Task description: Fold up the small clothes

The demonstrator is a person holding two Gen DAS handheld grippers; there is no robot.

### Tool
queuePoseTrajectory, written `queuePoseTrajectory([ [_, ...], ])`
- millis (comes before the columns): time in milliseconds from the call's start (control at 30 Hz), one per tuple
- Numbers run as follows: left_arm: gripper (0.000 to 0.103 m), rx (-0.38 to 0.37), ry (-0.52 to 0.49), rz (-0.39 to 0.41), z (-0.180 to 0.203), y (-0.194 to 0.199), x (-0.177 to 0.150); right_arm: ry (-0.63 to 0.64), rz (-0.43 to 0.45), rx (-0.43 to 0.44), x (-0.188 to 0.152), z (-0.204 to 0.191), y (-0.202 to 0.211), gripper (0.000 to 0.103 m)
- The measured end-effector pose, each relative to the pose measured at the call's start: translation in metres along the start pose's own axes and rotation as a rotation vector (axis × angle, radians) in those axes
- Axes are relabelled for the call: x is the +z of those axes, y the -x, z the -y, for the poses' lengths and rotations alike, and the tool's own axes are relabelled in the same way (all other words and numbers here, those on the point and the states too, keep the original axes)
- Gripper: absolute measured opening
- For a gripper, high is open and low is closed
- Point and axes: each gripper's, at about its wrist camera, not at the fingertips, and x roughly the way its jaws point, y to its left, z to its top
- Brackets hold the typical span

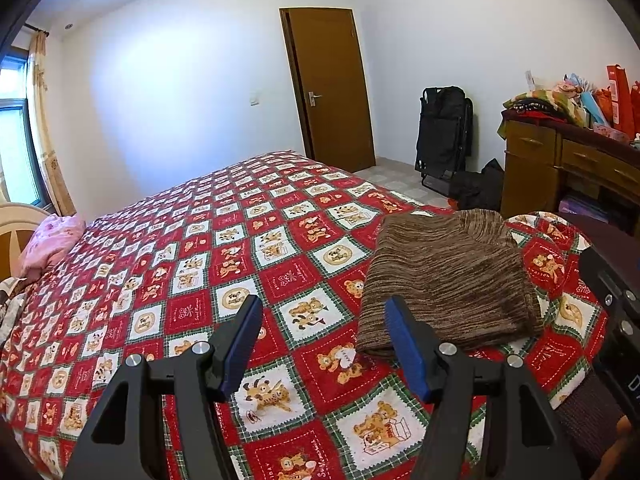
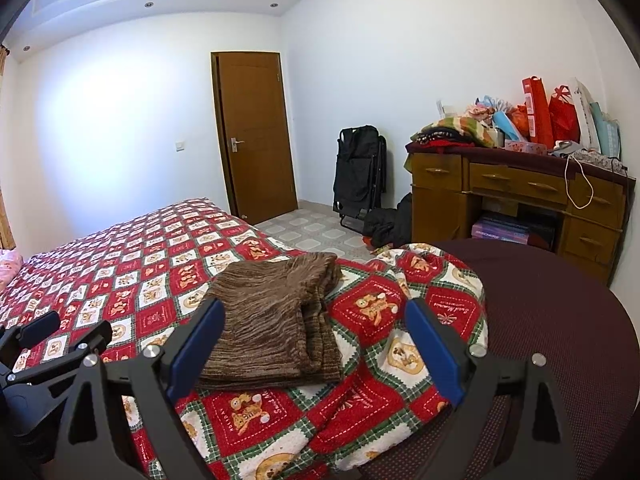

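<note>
A brown striped knit garment (image 1: 448,280) lies folded in a neat rectangle on the red teddy-bear quilt (image 1: 200,248), near the bed's right corner. It also shows in the right wrist view (image 2: 272,324). My left gripper (image 1: 322,312) is open and empty, held above the quilt just left of the garment's near edge. My right gripper (image 2: 314,316) is open and empty, held above the garment's near right side. The left gripper (image 2: 76,330) shows at the lower left of the right wrist view.
A pink garment (image 1: 52,240) lies at the bed's far left. A dark maroon cushion (image 2: 560,332) sits right of the quilt corner. A wooden desk (image 2: 516,196) piled with clothes and bags, a black folded chair (image 2: 360,176) and a brown door (image 2: 256,132) stand beyond.
</note>
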Motion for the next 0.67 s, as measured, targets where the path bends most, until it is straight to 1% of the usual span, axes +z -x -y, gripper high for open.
queuePoseTrajectory([
  [300, 0.065, -0.011, -0.018, 0.029, 0.0033, 0.0056, 0.0004, -0.006, 0.002, -0.005, -0.0005, 0.0002, 0.0022, 0.094],
  [433, 0.065, -0.048, 0.0, 0.045, 0.0008, 0.008, 0.0017, -0.004, 0.002, -0.005, -0.0004, 0.0003, 0.0025, 0.094],
  [533, 0.065, -0.017, -0.007, 0.054, 0.0, 0.0077, 0.0027, -0.006, 0.004, -0.005, -0.0005, 0.0006, 0.0034, 0.094],
  [667, 0.065, -0.029, 0.01, 0.032, -0.0038, 0.0046, 0.0033, -0.006, 0.002, -0.006, -0.0008, 0.0003, 0.003, 0.094],
])
